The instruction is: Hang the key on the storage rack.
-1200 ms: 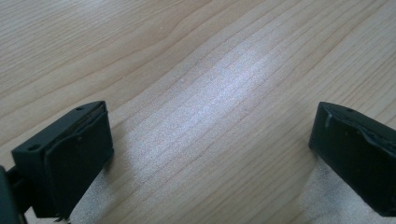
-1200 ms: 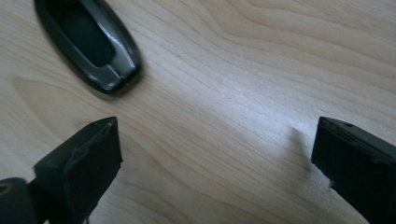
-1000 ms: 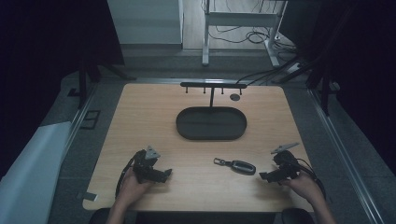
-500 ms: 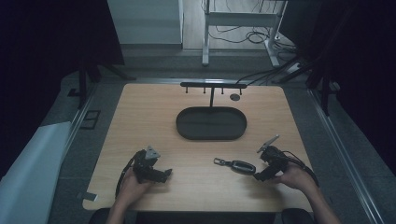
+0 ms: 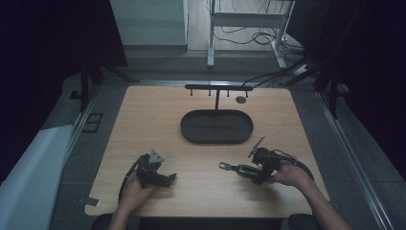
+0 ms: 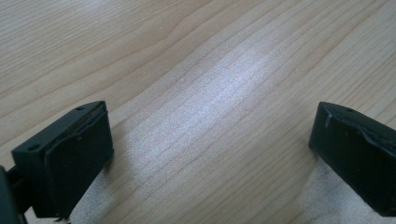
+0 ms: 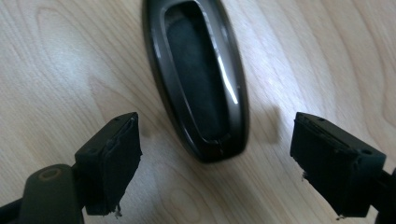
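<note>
Both grippers low at the wooden table's [image 5: 143,115] near edge, jaws spread.
Right gripper [image 7: 219,154] straddles the car key fob [image 7: 196,70] without touching; left gripper [image 6: 210,144] holds nothing, well left of the fob. Dark oval tray [image 5: 216,127] lies beyond the fob.

A dark oval key fob [image 7: 198,74] lies flat on the wooden table [image 5: 158,120].

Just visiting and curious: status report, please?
Right gripper open, fingers either side of key fob. Left gripper open over bare table. Nothing in the way.
</note>
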